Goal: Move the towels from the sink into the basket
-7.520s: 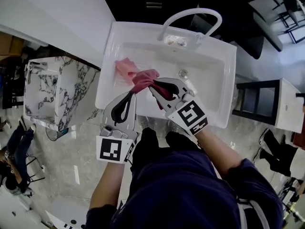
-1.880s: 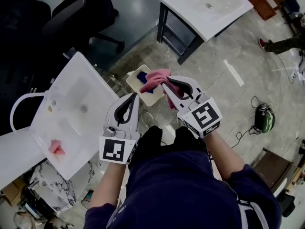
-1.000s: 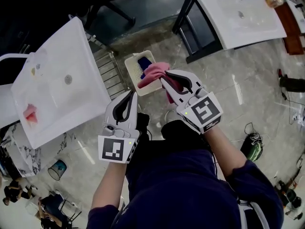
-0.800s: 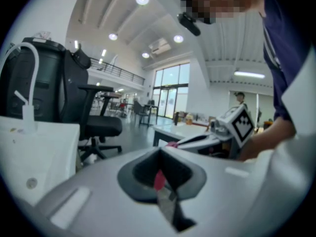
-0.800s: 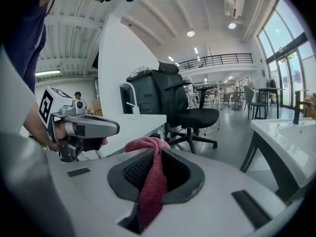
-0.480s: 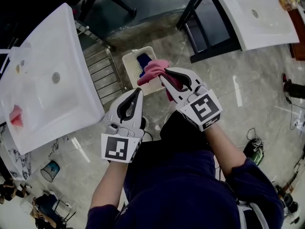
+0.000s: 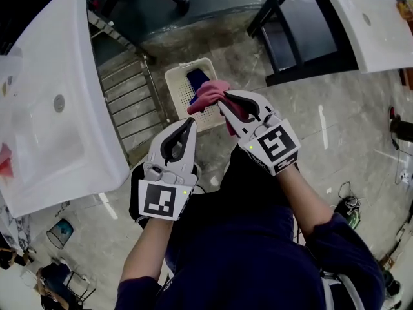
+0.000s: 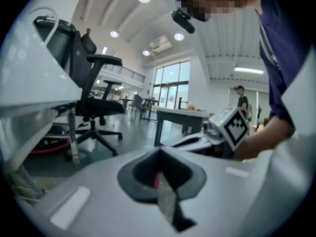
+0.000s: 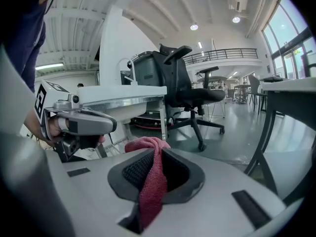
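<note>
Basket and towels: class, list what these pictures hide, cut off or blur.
- Head view: the pink towel in the right gripper covers part of the basket and its dark blue contents.
- Head view: the left edge cuts the towel in the sink.
- Left gripper view: pink sliver between the fingers, too blurred to identify.

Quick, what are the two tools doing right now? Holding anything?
Left tool: closed, holding nothing.
Right tool: closed on the pink towel.

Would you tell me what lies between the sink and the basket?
In the head view, a rack of metal bars stands between sink and basket.
</note>
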